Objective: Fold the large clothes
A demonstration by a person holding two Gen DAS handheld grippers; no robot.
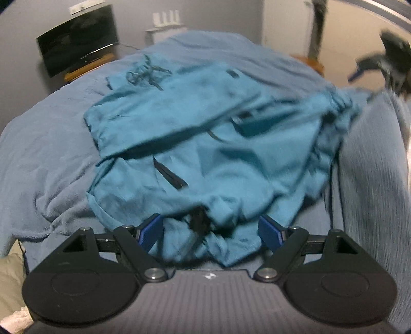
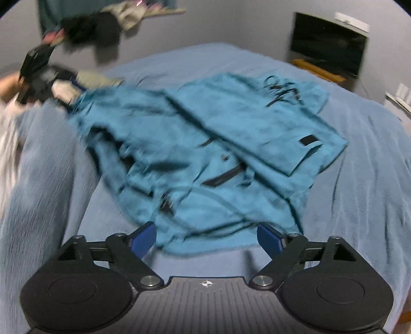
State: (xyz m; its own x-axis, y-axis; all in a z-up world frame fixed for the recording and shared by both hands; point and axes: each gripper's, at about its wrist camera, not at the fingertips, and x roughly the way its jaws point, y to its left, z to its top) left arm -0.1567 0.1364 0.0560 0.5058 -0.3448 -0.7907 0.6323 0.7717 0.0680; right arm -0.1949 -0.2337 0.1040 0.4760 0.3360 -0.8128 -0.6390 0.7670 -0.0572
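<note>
A large teal jacket (image 1: 205, 144) with black zippers lies crumpled on a blue bed cover (image 1: 46, 144); one sleeve is folded across its body. It also shows in the right wrist view (image 2: 210, 154). My left gripper (image 1: 212, 231) is open, its blue pads either side of the jacket's near edge, cloth bunched between them. My right gripper (image 2: 206, 235) is open at the jacket's opposite hem, cloth lying between the pads. The right gripper shows blurred in the left wrist view (image 1: 385, 66), and the left gripper blurred in the right wrist view (image 2: 38, 77).
A dark TV (image 1: 79, 38) stands on a wooden shelf by the far wall. A white radiator-like unit (image 1: 164, 23) is behind the bed. Clothes hang on the wall (image 2: 102, 23). A pale pillow (image 1: 10, 277) lies at the bed's left edge.
</note>
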